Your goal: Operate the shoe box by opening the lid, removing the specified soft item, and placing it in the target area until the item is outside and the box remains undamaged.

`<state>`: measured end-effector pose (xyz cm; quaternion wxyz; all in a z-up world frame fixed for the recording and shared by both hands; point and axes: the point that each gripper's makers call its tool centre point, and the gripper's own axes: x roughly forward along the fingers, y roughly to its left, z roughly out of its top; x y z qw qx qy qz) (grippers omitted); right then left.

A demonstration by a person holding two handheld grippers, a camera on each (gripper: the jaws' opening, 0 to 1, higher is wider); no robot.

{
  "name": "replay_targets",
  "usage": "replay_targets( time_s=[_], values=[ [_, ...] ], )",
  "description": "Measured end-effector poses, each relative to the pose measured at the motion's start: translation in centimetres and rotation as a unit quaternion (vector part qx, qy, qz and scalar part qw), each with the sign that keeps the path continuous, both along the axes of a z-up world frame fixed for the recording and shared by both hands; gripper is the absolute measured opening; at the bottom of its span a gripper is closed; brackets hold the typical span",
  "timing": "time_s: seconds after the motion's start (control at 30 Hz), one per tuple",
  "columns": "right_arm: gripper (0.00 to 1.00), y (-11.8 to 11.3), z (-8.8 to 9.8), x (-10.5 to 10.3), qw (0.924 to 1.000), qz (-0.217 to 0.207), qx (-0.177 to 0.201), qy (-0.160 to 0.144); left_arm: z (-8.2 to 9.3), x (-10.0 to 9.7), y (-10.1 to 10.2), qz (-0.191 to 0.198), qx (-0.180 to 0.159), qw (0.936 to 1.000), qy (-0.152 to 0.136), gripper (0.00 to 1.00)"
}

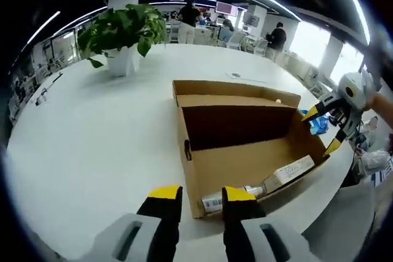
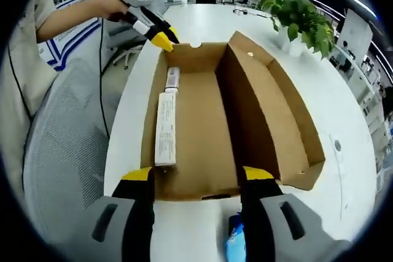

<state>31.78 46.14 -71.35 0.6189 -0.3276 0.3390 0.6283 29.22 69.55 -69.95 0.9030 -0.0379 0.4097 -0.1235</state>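
1. Left gripper view: My left hand-held gripper [image 1: 201, 200] sits just in front of the near short wall of the shoe box [image 1: 242, 164]. Its jaws are a little apart and hold nothing. The box is brown card and its lid [image 1: 236, 93] is already folded back, so the box is open. Inside, along one long wall, lie a small bottle [image 1: 215, 202] and a long white packet [image 1: 288, 173]. My right hand-held gripper [image 1: 323, 128] shows at the far short end of the box, with its yellow tips spread.

2. Right gripper view: My right hand-held gripper [image 2: 196, 179] is open wide and empty, with one tip at each side of the box's near short wall. My left hand-held gripper [image 2: 164, 40] points at the far wall. The bottle [image 2: 172, 78] and packet [image 2: 165, 128] lie in a line by the left wall. Something blue [image 2: 235, 242] lies on the counter just under my right jaw.

3. I think the lid step is done and the taking-out step comes next. I cannot tell which thing is the soft one. I should reach in gently and not bend the card walls.

4. The counter [image 1: 92, 139] is white and smooth, with a rounded edge. A green plant in a white pot [image 1: 123, 35] stands at its far side. The room is a bright office with desks, chairs and people [image 1: 276, 38] far back.
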Motion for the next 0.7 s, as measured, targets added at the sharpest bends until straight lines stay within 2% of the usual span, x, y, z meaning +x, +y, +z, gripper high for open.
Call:
replay_targets(
  time_s=[0.13,0.2,0.23,0.27,0.4,0.63,0.7],
  values=[
    [0.52,1.0,-0.9,-0.6,0.9993,0.036,-0.007,0.012,-0.6,-0.5,-0.2,0.0,0.001,0.9999,0.011,0.16],
    [0.51,1.4,-1.1,-0.9,0.9984,0.053,-0.008,0.018,-1.1,-0.7,-0.2,0.002,0.003,0.9998,0.018,0.14],
    [0.5,1.5,-1.2,-1.0,0.9983,0.055,-0.007,0.019,-0.9,-0.5,-0.4,0.008,-0.012,0.9998,0.013,0.12],
    [0.48,1.7,-1.3,-1.2,0.9977,0.061,-0.006,0.029,-1.0,-0.5,-0.1,0.012,-0.007,0.9998,0.016,0.12],
    [0.47,2.1,-2.2,-1.1,0.997,0.061,-0.012,0.045,-1.2,-0.4,-0.1,0.016,-0.014,0.9996,0.021,0.11],
    [0.44,2.6,-2.9,-1.5,0.997,0.058,-0.021,0.046,-1.3,-0.6,-0.2,0.017,-0.016,0.9996,0.018,0.11],
    [0.37,2.7,-3.0,-2.2,0.9964,0.064,-0.021,0.052,-1.3,-0.6,-0.2,0.02,-0.019,0.9995,0.017,0.11]
  ],
)
